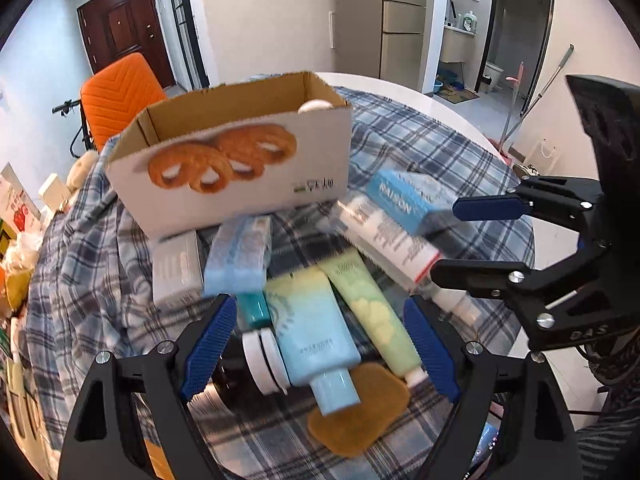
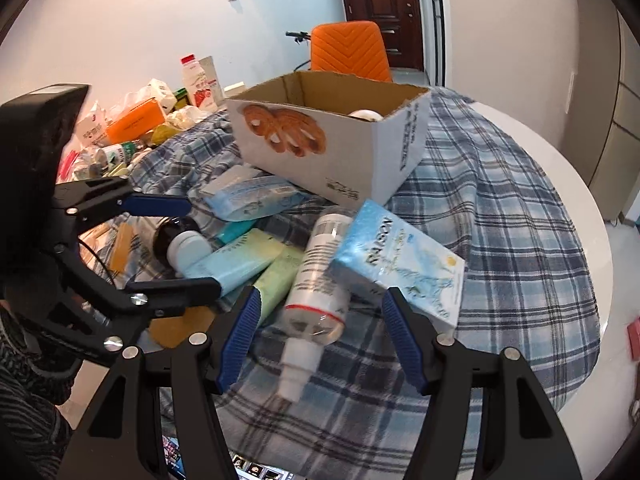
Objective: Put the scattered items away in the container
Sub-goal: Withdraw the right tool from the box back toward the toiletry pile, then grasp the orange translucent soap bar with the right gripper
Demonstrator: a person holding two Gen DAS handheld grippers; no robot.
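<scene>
- Left wrist view: the left gripper (image 1: 320,340) hangs with jaws spread and empty over the pale blue tube (image 1: 316,340) and the white-capped dark jar (image 1: 256,360); nothing is pinched.
- The right gripper (image 2: 320,336) is likewise parted and empty, straddling the clear spray bottle (image 2: 316,292), with the blue carton (image 2: 400,264) at its 1 o'clock.
- The cardboard box (image 2: 332,152), the container, sits at 12 o'clock behind the pile, with one pale round thing inside.
- Risk, as I judge it: the items overlap, so closing on one may drag or roll its neighbours; the two grippers work close together and could collide.
- A rumpled plaid cloth (image 2: 500,220) covers the round white table (image 2: 580,200); an orange chair (image 1: 120,92) and a dark door (image 1: 120,28) stand beyond.
</scene>
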